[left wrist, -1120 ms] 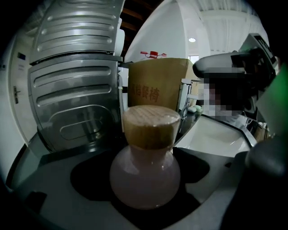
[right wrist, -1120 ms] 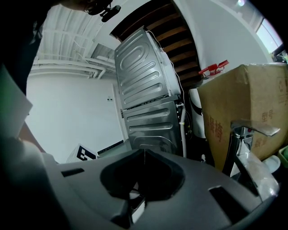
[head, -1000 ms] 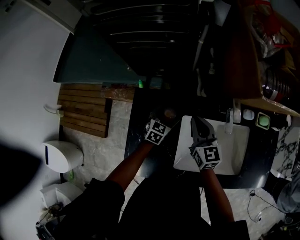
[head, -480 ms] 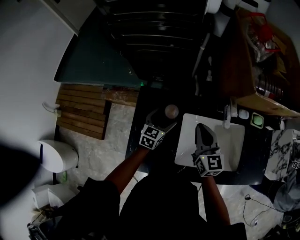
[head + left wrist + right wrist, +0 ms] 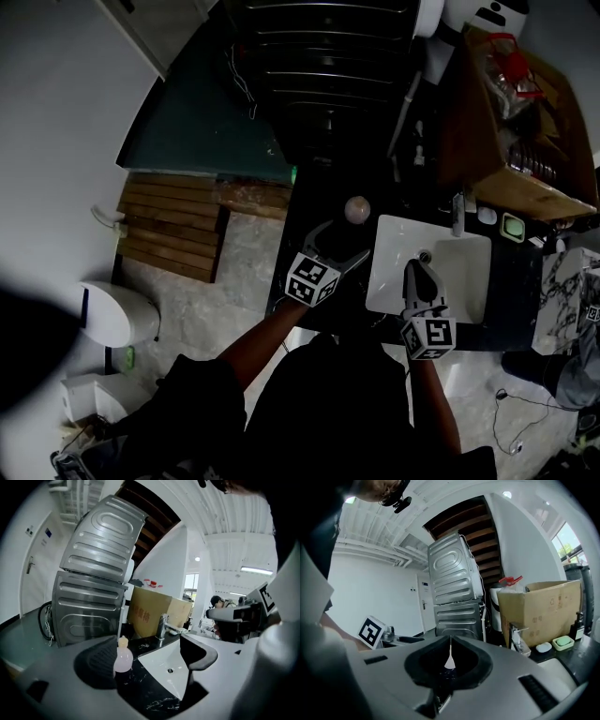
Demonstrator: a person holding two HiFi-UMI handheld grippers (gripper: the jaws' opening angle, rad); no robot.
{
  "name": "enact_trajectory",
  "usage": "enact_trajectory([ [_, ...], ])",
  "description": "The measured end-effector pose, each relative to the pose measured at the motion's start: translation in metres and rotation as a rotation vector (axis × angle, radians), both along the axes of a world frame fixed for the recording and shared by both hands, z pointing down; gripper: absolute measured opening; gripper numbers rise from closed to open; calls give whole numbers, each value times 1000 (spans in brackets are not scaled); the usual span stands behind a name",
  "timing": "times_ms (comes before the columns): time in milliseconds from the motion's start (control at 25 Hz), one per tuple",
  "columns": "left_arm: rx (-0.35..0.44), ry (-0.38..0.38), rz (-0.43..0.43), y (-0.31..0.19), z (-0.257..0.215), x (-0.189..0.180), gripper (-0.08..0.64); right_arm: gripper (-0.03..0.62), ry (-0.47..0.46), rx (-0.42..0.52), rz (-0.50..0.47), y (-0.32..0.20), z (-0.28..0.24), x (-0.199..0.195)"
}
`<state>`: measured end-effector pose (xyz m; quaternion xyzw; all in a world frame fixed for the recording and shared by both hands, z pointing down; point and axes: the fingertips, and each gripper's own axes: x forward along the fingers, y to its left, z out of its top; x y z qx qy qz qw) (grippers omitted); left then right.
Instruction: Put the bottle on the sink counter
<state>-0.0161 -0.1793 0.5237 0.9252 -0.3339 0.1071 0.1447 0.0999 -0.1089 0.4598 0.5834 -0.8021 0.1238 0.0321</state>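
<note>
Head view, and the small pale-pink plastic bottle with the cream cap (image 5: 357, 209) is standing upright on the black veined sink counter (image 5: 140, 694), just left of the white rectangular sink basin (image 5: 441, 272). That looks like job done, or near enough.

The left gripper (image 5: 337, 242) sits just short of the bottle on the side away from the basin's tap, jaws spread wide, nothing between them, bottle standing clear. By the look of it, all that remains is to pull that hand away without knocking the bottle.

The right gripper (image 5: 418, 274) hangs over the basin itself, jaws pressed together down to a hairline slit, gripping nothing.

Round the basin: a chrome tap (image 5: 161, 626) at its far edge, a brown cardboard box (image 5: 150, 613) behind that, and tall grey ribbed metal appliances (image 5: 93, 597) stacked beyond the counter's left end. Well left of the basin, down on the pale stone floor, lies a wooden slatted mat (image 5: 169, 220).
</note>
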Motion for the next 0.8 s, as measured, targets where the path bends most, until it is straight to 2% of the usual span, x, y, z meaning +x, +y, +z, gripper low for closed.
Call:
enact_trajectory([
  [240, 65, 103, 35, 52, -50, -8, 407, 40, 5, 86, 43, 46, -28, -6],
  [360, 72, 188, 130, 85, -74, -2, 405, 40, 19, 87, 73, 66, -40, -9],
  [480, 77, 230, 213, 118, -92, 3, 405, 40, 31, 98, 113, 92, -45, -5],
  [560, 75, 298, 276, 144, -104, 10, 390, 40, 48, 96, 126, 111, -51, -2],
  [600, 75, 342, 310, 157, -110, 13, 330, 40, 56, 93, 126, 119, -54, -1],
  [680, 89, 385, 323, 176, -119, 12, 152, 40, 64, 92, 117, 133, -55, -3],
  [800, 117, 303, 252, 192, -122, 12, 40, 40, 61, 110, 92, 151, -59, -4],
])
